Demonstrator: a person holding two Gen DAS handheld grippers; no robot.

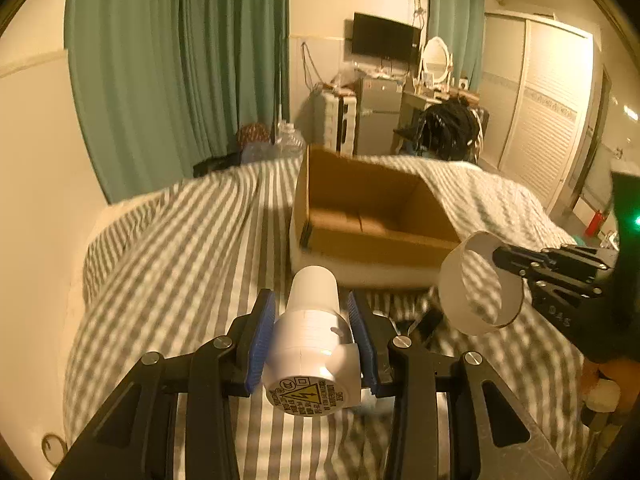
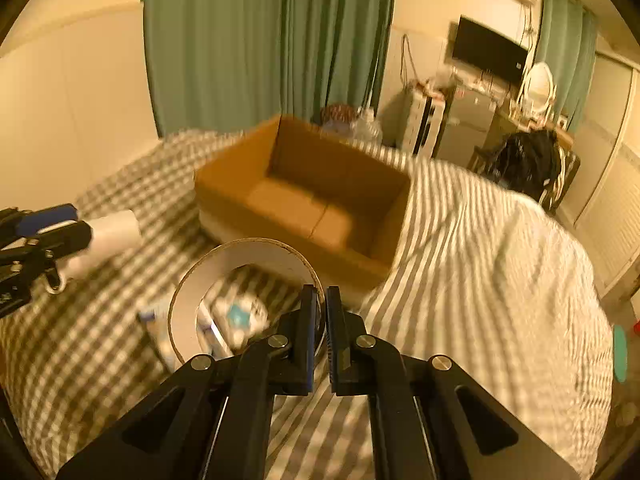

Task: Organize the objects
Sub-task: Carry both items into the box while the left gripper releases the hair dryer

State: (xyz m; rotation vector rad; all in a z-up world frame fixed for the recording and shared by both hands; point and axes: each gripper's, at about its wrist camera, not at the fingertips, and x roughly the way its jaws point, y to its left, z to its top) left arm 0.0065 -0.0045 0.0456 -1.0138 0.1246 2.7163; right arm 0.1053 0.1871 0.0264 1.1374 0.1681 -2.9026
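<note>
Left tongs (image 1: 312,332) are clamped on a white plastic plug-in gadget (image 1: 310,344), blue pads (image 1: 262,340) pressing both its sides; the round end with the yellow warning sticker faces the camera, the narrower white end points off toward 12 o'clock; pretty sure it's off the bed, held up in the air. Right tongs (image 2: 320,336) are pinched together on the wall of a white cardboard ring (image 2: 244,300), one finger inside and one outside, at about 4 o'clock on the ring's rim; you can see the bedding straight through the hole. From the left camera that same ring (image 1: 480,284) sits out at 3 o'clock with the right tongs (image 1: 504,258) gripping its edge. Open cardboard box (image 1: 372,208) sits on the striped duvet (image 1: 180,248) at 12 o'clock from both tongs, near but not touching; nothing visible inside it. Something small and blurry with a blue patch (image 2: 236,316) lies on the duvet under the ring; can't tell what it is.
</note>
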